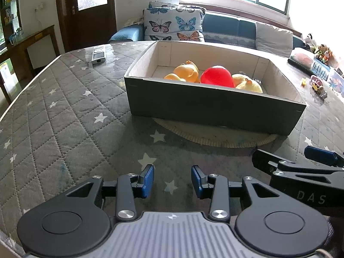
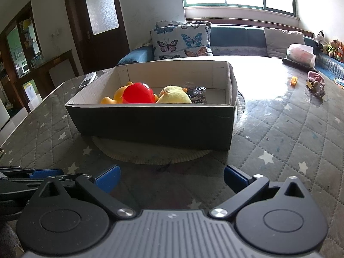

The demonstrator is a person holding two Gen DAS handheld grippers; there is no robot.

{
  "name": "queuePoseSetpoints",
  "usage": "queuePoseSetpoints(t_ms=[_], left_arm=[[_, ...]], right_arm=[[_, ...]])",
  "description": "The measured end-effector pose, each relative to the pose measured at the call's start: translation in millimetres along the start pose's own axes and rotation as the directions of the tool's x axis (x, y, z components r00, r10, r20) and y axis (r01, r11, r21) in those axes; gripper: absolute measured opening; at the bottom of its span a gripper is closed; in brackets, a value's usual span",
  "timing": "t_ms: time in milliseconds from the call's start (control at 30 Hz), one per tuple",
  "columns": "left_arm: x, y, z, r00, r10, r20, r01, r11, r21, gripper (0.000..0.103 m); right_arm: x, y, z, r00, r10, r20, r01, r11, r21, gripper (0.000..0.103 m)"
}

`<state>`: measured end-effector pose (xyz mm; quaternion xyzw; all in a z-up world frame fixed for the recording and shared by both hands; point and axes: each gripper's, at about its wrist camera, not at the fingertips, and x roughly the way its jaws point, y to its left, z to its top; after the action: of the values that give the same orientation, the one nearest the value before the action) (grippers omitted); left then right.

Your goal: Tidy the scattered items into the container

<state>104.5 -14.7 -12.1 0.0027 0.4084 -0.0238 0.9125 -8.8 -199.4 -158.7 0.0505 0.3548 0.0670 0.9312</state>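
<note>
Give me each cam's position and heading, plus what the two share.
Left wrist: on the left claw, low over the table, facing the cardboard box from its left; jaws open, right claw at right edge.
Right wrist: on the right claw, facing the box more squarely; jaws wide open, left claw at left edge.
Shared: box, red ball, yellow plush, butterfly pillow, quilted star tablecloth.

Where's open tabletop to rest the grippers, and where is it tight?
Free: the quilted cover left of the box, up to the remote, and the strip before the round mat. Crowded: the far right edge, with the pink toy, yellow block and tissue pack.
</note>
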Motion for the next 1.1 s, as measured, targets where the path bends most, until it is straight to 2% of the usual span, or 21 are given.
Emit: queuePoseSetpoints(t_ms=[1100], left_arm=[[9.1, 0.4, 14.6, 1.0, 0.013, 0.016, -0.013, 1.0, 0.004, 0.04]], right_arm=[[10.4, 2.2, 7.2, 1.0, -0.018, -0.009, 0.018, 1.0, 0.001, 0.103]])
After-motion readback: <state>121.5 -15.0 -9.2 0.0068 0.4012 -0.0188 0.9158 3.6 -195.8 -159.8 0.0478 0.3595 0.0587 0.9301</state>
